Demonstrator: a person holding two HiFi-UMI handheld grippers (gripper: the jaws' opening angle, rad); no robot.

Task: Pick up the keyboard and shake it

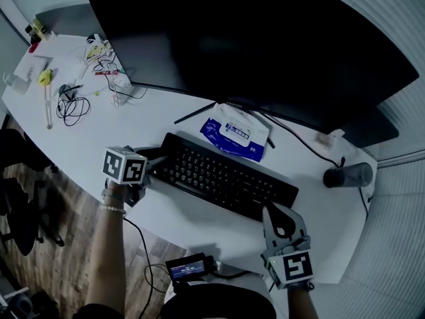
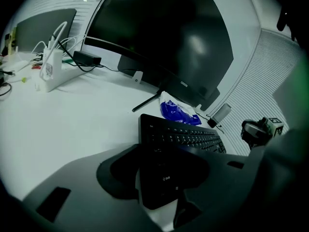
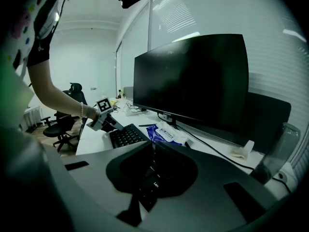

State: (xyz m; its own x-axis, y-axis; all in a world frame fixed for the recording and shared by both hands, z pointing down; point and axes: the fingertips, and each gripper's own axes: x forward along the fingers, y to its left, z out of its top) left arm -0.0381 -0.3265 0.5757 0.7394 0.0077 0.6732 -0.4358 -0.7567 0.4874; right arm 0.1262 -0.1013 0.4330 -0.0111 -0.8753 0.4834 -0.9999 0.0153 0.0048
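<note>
A black keyboard (image 1: pixel 226 178) lies flat on the white desk (image 1: pixel 99 145), in front of the monitor. My left gripper (image 1: pixel 157 163) is at its left end. In the left gripper view the jaws (image 2: pixel 161 150) stand wide open, with the keyboard's (image 2: pixel 188 137) front-left corner between them. I see no pad pressing on it. My right gripper (image 1: pixel 269 210) is at the keyboard's right front edge, its fingers together. In the right gripper view its jaws (image 3: pixel 153 148) are shut with keys showing just beneath them, while the far end of the keyboard (image 3: pixel 124 135) reaches to the left gripper (image 3: pixel 110 122).
A large dark monitor (image 1: pixel 265 38) stands behind the keyboard, with a blue wipes pack (image 1: pixel 236 133) at its foot. A grey cup (image 1: pixel 348 175) is at the right, a power strip and cables (image 1: pixel 116 85) at the back left. A small lit device (image 1: pixel 189 268) hangs by the desk's front edge.
</note>
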